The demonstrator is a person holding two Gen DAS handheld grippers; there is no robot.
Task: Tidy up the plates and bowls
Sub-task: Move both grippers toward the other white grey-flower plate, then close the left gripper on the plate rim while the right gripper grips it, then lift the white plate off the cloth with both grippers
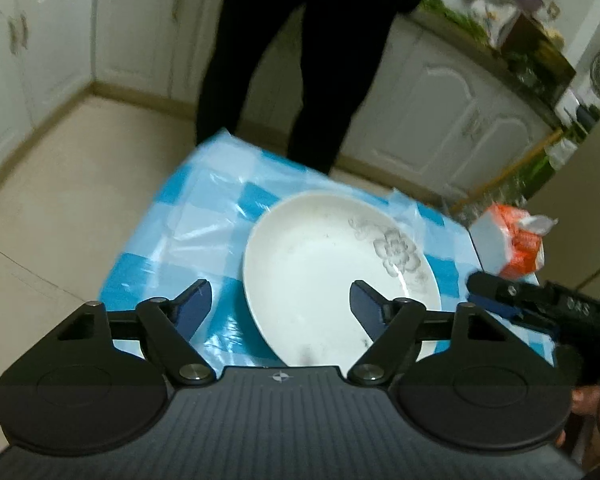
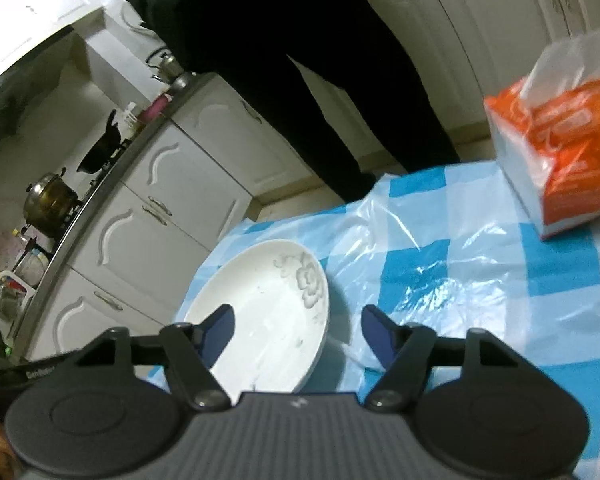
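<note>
A white plate [image 1: 324, 276] with a grey flower print lies on the blue-and-white checked tablecloth [image 1: 204, 208]. My left gripper [image 1: 280, 304] is open and empty above the plate's near left rim, one finger left of the plate, the other over it. My right gripper [image 2: 296, 332] is open and empty, with the plate's [image 2: 268, 312] right rim between its fingers. The right gripper also shows at the right edge of the left wrist view [image 1: 536, 308].
An orange-and-white tissue pack [image 2: 560, 160] stands on the cloth at the far right, also in the left wrist view [image 1: 508, 244]. A person in black trousers [image 1: 300, 60] stands at the table's far edge. White kitchen cabinets [image 2: 152, 216] and tiled floor [image 1: 60, 184] surround the table.
</note>
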